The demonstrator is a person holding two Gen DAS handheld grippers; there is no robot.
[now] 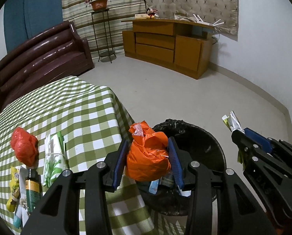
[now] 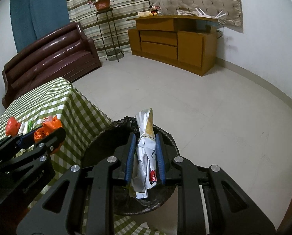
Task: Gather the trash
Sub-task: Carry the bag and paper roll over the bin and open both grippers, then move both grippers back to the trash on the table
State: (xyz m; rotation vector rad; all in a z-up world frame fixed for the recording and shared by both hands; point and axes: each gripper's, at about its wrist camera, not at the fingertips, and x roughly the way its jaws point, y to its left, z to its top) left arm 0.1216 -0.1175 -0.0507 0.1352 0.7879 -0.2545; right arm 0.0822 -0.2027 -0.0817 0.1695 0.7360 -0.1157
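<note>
orange bag wad clamped in left tongs, at bench edge beside black bin. crumpled white wrapper clamped in right tongs, above bin. red wad on bench.

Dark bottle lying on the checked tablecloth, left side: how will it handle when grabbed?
The dark bottle lies on its side amid wrappers, so it probably rolls if nudged. It looks rigid, unlike the red bag nearby, so pads should hold without crushing. The glossy label may be slippery.
</note>
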